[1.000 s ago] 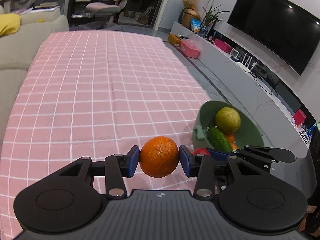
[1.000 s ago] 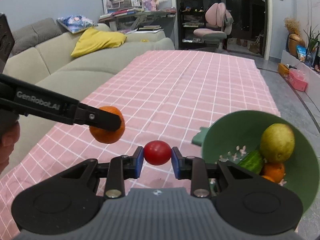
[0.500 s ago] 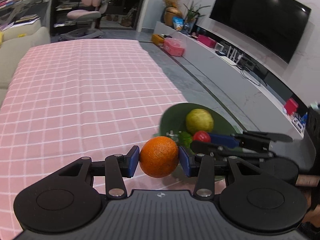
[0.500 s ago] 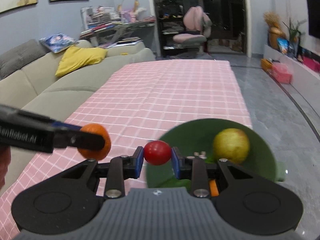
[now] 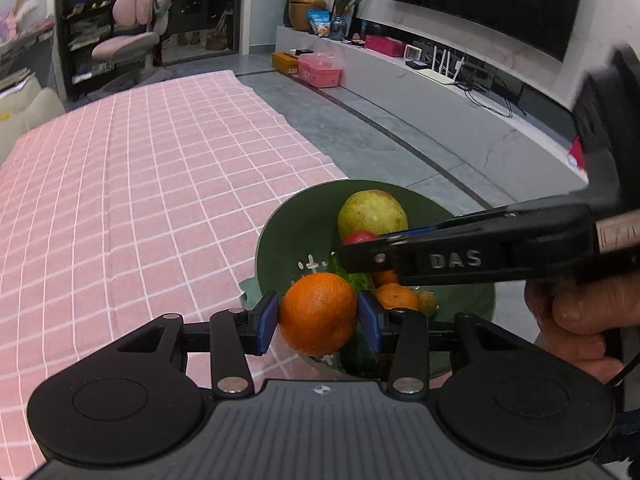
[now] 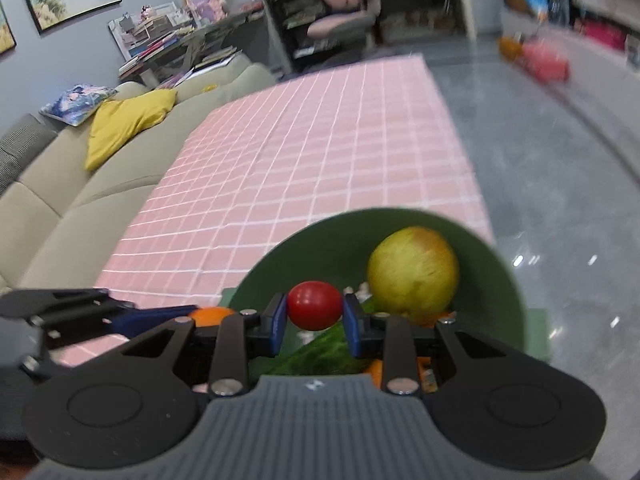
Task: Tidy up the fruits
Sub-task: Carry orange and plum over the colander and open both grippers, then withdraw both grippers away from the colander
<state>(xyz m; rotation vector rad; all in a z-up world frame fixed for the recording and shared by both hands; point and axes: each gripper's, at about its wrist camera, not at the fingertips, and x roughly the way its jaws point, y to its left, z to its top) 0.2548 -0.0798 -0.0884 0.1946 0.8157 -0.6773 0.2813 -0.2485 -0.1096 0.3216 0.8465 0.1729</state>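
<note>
In the left wrist view the left claw (image 5: 318, 317) is clamped on an orange (image 5: 319, 313), with one blue pad touching each side of the fruit, a little below the centre of the frame. Just behind the orange stands a green bowl (image 5: 288, 232) on the pink checked worktop (image 5: 140, 184), near the cloth's right edge. In the bowl lie a yellow-green round fruit (image 5: 372, 213) at the back, a cucumber (image 5: 352, 278) and some small oranges (image 5: 396, 294) lower down. The right claw (image 5: 362, 246) comes in from the right of this frame over the bowl, and a hand (image 5: 580, 316) holds its grip at the right edge. A red tomato (image 5: 362, 237) shows partly behind this claw's tip. In the right wrist view the right claw (image 6: 314, 317) is clamped on the tomato (image 6: 314, 305), its pads pressing both sides, in the lower centre of the frame. The tomato hangs above the inside of the bowl (image 6: 496, 280), in front of the yellow-green fruit (image 6: 414, 272), and the cucumber (image 6: 320, 354) lies under it. At the lower left of this frame the left claw (image 6: 192, 314) appears dark and blurred, with a part of the orange (image 6: 212, 315) visible at its tip, beside the bowl's left rim. A sofa (image 6: 80, 200) with a yellow cushion (image 6: 124, 124) fills the left side.
</note>
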